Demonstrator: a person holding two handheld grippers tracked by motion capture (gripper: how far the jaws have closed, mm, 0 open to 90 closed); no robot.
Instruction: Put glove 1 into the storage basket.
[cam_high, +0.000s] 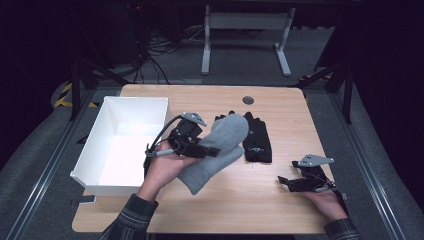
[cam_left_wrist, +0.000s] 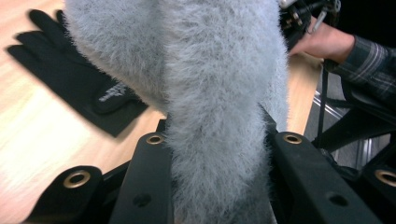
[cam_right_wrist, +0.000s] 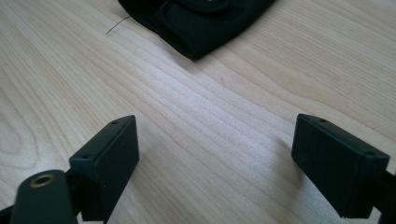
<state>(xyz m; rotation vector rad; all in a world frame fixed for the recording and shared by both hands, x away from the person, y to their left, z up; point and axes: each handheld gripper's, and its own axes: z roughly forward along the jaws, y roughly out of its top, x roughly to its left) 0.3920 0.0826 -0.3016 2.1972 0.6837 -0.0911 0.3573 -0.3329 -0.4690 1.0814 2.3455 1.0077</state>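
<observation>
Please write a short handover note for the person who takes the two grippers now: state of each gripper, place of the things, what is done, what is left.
Left gripper: shut on the grey mitten, held above the table.
Right gripper: open, holding nothing, low over the table near its right edge.
Black glove: flat on the table, right of the mitten.
White box: at the left edge, nothing visible inside.
Done: mitten grasped.
Left: probably mitten into the box, then the glove.

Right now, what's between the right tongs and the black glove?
Nothing: bare wooden table runs from the open right tongs to the black glove, seen in the right gripper view.
</observation>
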